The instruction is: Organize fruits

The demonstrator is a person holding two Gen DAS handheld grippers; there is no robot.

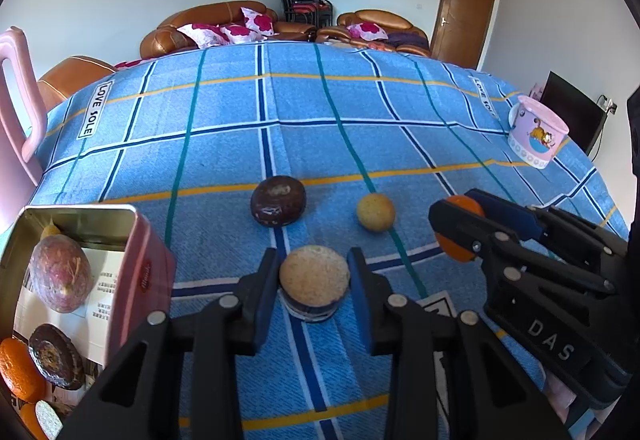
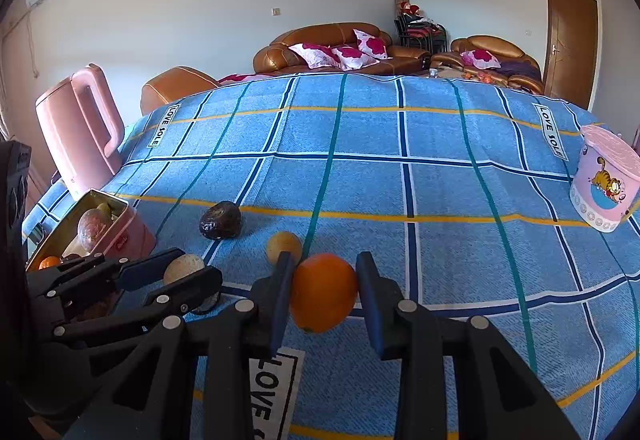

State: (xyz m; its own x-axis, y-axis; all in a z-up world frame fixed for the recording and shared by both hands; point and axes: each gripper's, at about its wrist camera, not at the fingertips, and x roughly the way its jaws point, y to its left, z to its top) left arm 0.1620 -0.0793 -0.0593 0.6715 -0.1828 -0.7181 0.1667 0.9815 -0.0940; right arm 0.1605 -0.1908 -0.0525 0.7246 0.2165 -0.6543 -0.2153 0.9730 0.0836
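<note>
1. Our left gripper (image 1: pixel 314 278) is clenched on a pale round fruit (image 1: pixel 314 276) near the cloth's near edge, blue pads pressing both its sides.
2. Our right gripper (image 2: pixel 324 292) grasps an orange (image 2: pixel 324 292); the left pad touches it, and the right pad looks only barely in contact.
3. We judge the orange could roll out of that uneven hold when lifted and run off the near edge of the cloth (image 1: pixel 360 119).
4. The tin (image 1: pixel 132 232) at the near left corner already holds several fruits, so a hurried drop may bounce one out or knock the tin's wall.
5. The two grippers sit close together; carrying both toward the tin at once risks a collision.
6. A dark fruit (image 1: pixel 278 201) and a small yellow fruit (image 1: pixel 375 212) lie loose mid-cloth and could be nudged.
7. Writing: "LOVE SOLE" on cloth labels (image 1: pixel 93 108), "DAS" on the right gripper's side, small print inside the tin that we cannot read.
</note>
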